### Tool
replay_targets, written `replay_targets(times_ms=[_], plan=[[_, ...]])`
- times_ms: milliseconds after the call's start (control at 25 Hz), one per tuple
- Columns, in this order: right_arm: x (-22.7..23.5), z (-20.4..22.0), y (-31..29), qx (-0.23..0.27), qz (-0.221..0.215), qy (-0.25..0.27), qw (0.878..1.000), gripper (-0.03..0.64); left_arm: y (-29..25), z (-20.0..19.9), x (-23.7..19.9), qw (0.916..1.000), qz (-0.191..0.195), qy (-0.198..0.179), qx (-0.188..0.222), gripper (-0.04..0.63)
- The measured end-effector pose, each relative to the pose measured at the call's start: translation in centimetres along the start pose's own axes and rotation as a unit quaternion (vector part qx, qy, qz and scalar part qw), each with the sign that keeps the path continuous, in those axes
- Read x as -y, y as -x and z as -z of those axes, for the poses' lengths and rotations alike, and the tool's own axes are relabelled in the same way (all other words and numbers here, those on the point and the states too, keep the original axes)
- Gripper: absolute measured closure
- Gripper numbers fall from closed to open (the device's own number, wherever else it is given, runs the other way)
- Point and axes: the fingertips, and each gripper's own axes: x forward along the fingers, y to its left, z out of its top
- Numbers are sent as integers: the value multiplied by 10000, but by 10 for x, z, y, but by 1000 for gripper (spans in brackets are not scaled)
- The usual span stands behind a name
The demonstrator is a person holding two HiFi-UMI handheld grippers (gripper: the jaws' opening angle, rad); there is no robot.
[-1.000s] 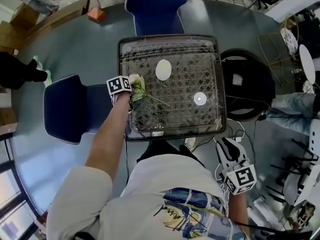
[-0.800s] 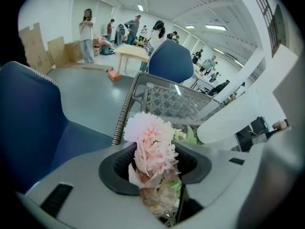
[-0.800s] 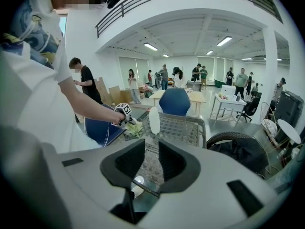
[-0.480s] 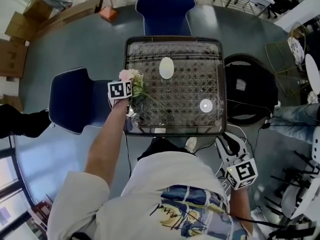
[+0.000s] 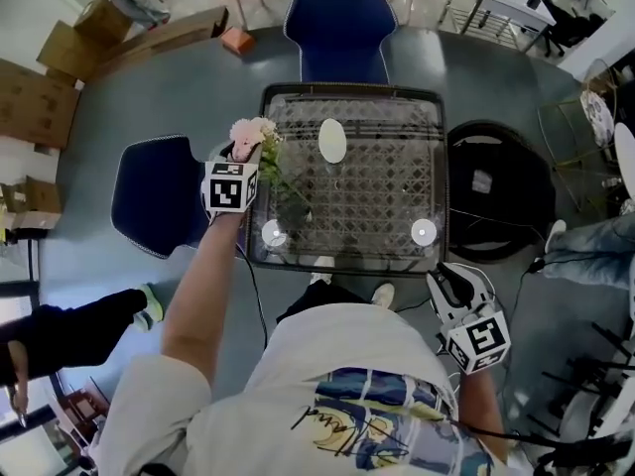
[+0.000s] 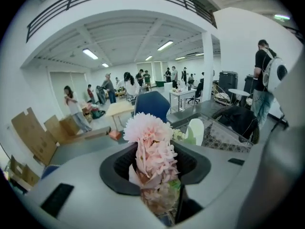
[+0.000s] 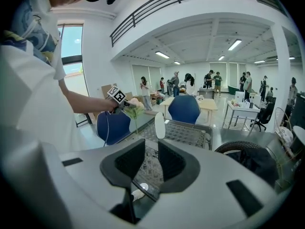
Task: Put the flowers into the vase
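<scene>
Above the left edge of the worktop (image 5: 438,172), the left tool (image 5: 242,156), its jaws just tightened, pinches the flowers (image 5: 252,131); the vase (image 5: 332,141) stands right and slightly farther.

The flowers (image 5: 253,135), a small bunch of pale pink blooms with green leaves and a thin trailing stem, sit clamped in the left gripper (image 6: 155,171), whose jaws have just been closing on them, above the table's (image 5: 382,201) left edge. The vase (image 5: 332,141), white and smooth, stands upright near the middle of the far edge.
</scene>
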Motion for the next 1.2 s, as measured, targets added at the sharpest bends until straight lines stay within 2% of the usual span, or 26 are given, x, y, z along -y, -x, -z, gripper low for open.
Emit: replay_targets(times_ms=[280,440,640,920,1200], plan=[[11,10,14,93,-115,-2,9999,540,46,-89,28,9939,-163,-765,781,414],[14,12,19,160,-141,-12,9998,540,64,-139,42,9838,-326,-1282,1207,414],[20,16,32,148,-40,-36,9999,540,67,-186,63,9667,-464,-1915,1631,414],[29,29,48,61,269,-208,9994,540,46,-210,93,9478,-521,-2566,1819,414],[31,32,54,-2,508,-315,9982,540,23,-209,109,9331,-540,-2973,1949,414]])
